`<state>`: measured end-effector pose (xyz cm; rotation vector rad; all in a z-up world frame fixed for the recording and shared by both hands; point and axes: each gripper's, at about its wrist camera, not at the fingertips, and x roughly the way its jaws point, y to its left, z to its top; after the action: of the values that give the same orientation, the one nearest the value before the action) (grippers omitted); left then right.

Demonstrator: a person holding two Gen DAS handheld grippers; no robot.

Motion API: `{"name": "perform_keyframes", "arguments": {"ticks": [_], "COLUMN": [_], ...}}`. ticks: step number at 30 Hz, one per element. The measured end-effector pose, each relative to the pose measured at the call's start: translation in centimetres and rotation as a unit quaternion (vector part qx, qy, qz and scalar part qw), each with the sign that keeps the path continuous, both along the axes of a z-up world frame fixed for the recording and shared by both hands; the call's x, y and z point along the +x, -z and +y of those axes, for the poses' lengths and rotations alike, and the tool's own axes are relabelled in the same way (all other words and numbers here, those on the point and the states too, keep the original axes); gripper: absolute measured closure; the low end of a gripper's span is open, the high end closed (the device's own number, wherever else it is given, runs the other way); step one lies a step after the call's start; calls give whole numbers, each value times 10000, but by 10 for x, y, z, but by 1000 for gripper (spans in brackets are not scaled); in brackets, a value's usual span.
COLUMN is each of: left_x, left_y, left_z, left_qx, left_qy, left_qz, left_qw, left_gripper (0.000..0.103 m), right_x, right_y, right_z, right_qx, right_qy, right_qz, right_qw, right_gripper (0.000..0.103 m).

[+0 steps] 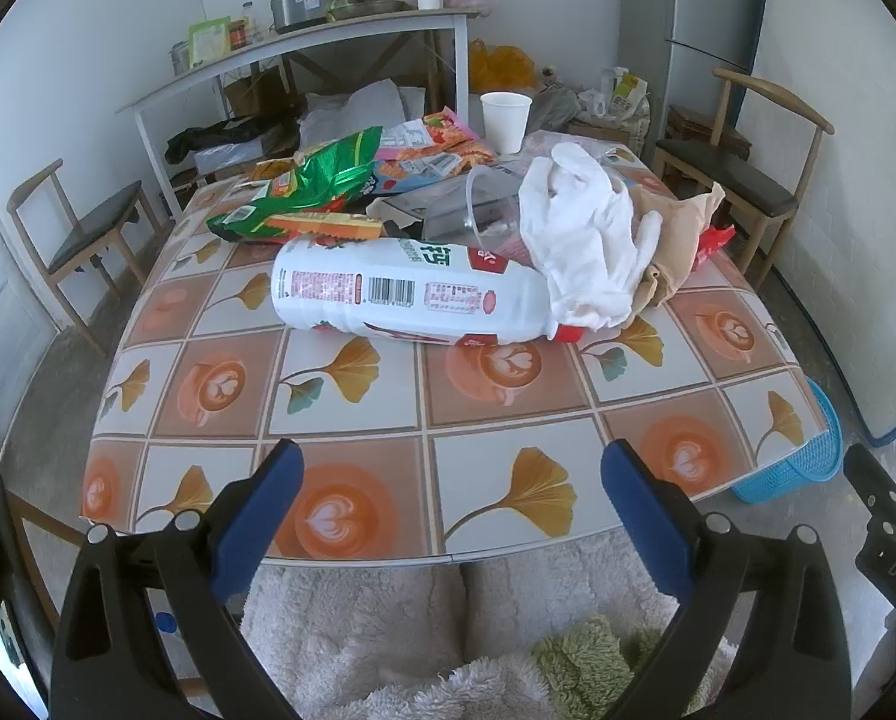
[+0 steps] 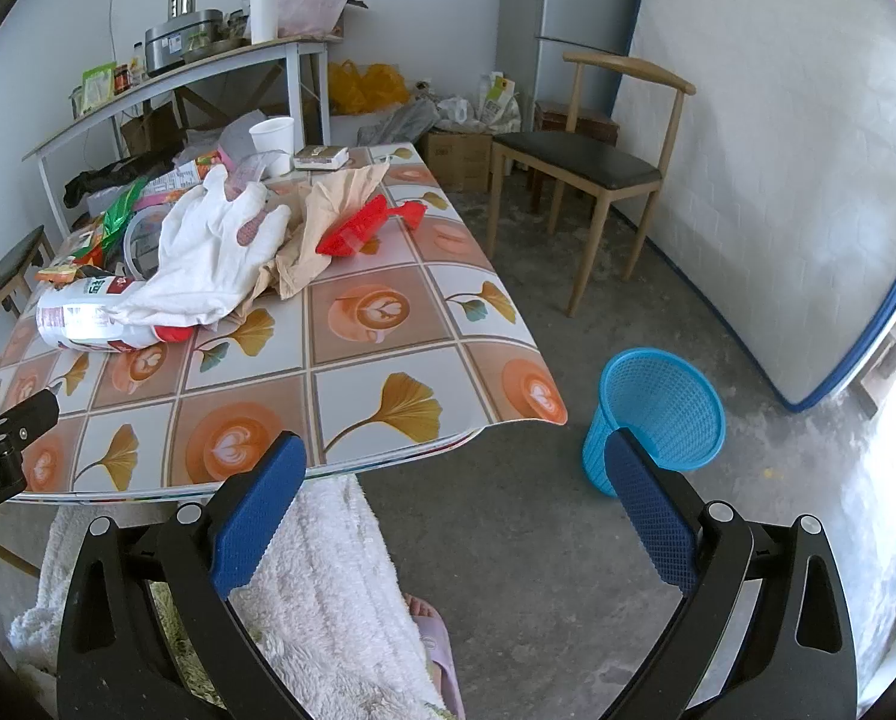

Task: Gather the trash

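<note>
Trash lies heaped on the far half of the patterned table (image 1: 351,480): a white plastic bottle (image 1: 399,291) on its side, a white glove (image 1: 586,240) draped over its neck, a clear plastic cup (image 1: 484,204), green and orange snack wrappers (image 1: 321,186), beige paper (image 1: 676,240), a red wrapper (image 2: 363,225) and a white paper cup (image 1: 506,120). A blue mesh bin (image 2: 658,414) stands on the floor right of the table. My left gripper (image 1: 451,480) is open and empty over the table's near edge. My right gripper (image 2: 454,474) is open and empty off the table's near right corner.
Wooden chairs stand at the left (image 1: 81,240) and right (image 2: 586,162) of the table. A cluttered shelf table (image 1: 303,42) stands against the back wall. A white board (image 2: 778,180) leans on the right wall. Fluffy fabric (image 2: 327,570) hangs below the table's near edge.
</note>
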<state>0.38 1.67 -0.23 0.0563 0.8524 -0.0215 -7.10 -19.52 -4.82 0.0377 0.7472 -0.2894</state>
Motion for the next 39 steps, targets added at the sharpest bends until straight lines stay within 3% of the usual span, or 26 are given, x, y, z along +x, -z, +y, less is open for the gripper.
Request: {"name": "perform_keyframes", "arguments": {"ticks": [39], "left_x": [-1], "left_y": [9], "left_z": [8], "left_qx": [11], "left_qy": [-30], "left_qz": [70], "left_qw": [10000], "left_gripper": [6], "right_x": [3], "right_y": [3], "right_z": [-1], "right_qx": [11], "right_qy": [23], "right_qz": [40], "right_qw": [10000], "right_gripper": [8]}}
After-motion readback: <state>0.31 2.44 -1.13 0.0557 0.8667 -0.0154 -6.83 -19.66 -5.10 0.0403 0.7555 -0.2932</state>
